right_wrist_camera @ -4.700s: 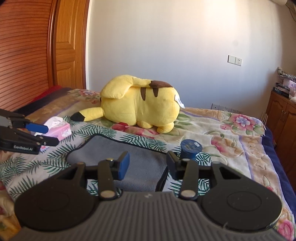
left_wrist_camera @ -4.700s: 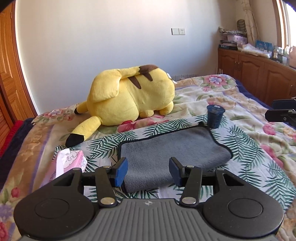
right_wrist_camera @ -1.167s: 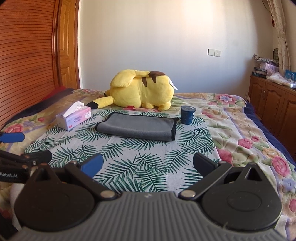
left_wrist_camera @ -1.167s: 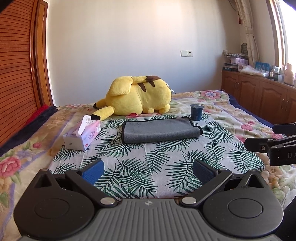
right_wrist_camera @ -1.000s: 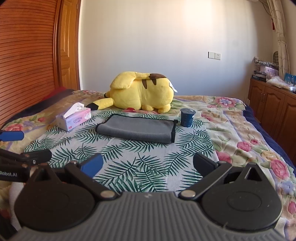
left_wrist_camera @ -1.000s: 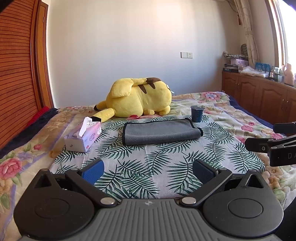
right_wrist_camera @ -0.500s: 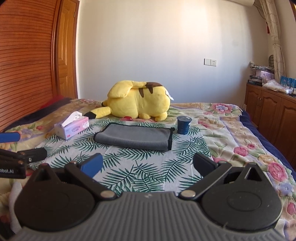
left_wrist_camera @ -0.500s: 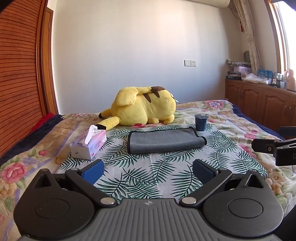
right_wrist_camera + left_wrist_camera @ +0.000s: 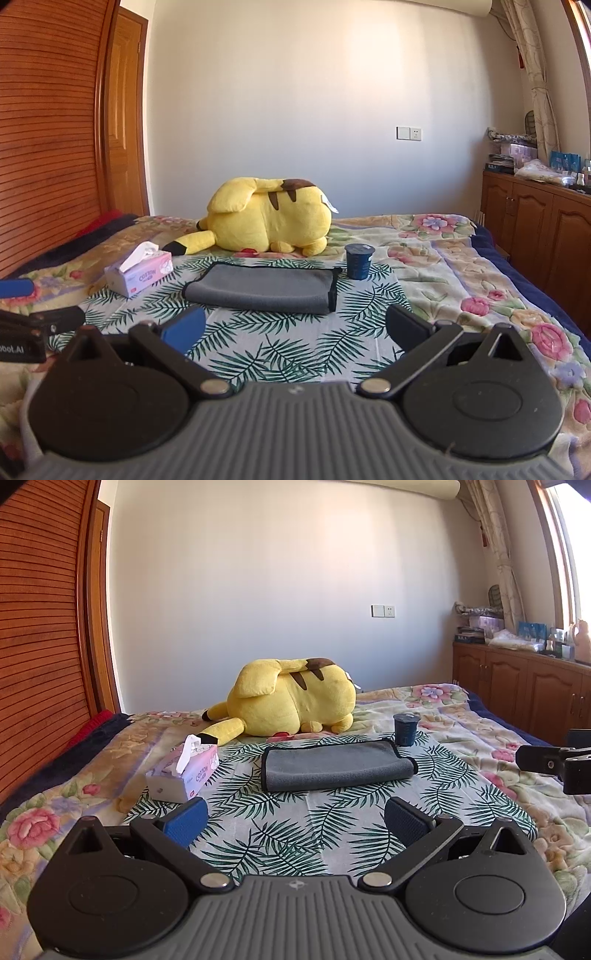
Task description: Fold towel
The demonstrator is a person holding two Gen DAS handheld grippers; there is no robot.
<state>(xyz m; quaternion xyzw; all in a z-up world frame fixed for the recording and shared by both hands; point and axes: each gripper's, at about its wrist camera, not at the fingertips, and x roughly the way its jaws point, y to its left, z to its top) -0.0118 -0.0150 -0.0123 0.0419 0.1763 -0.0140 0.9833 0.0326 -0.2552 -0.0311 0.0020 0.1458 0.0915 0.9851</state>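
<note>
A grey towel point(image 9: 334, 765) with a dark trim lies folded into a flat rectangle on the palm-leaf sheet of the bed; it also shows in the right wrist view point(image 9: 263, 287). My left gripper point(image 9: 295, 821) is open and empty, well back from the towel near the bed's front. My right gripper point(image 9: 293, 328) is open and empty, likewise well short of the towel. The right gripper shows at the right edge of the left wrist view point(image 9: 554, 762), and the left gripper at the left edge of the right wrist view point(image 9: 33, 325).
A yellow plush toy point(image 9: 291, 703) lies behind the towel. A dark blue cup point(image 9: 405, 729) stands at the towel's far right corner. A tissue box point(image 9: 184, 773) sits to the towel's left. Wooden cabinets point(image 9: 524, 686) line the right wall, a wooden door point(image 9: 55, 147) the left.
Both grippers have drawn back and risen away from the towel, which looks smaller and farther. Both jaws stay open. The towel has not moved.
</note>
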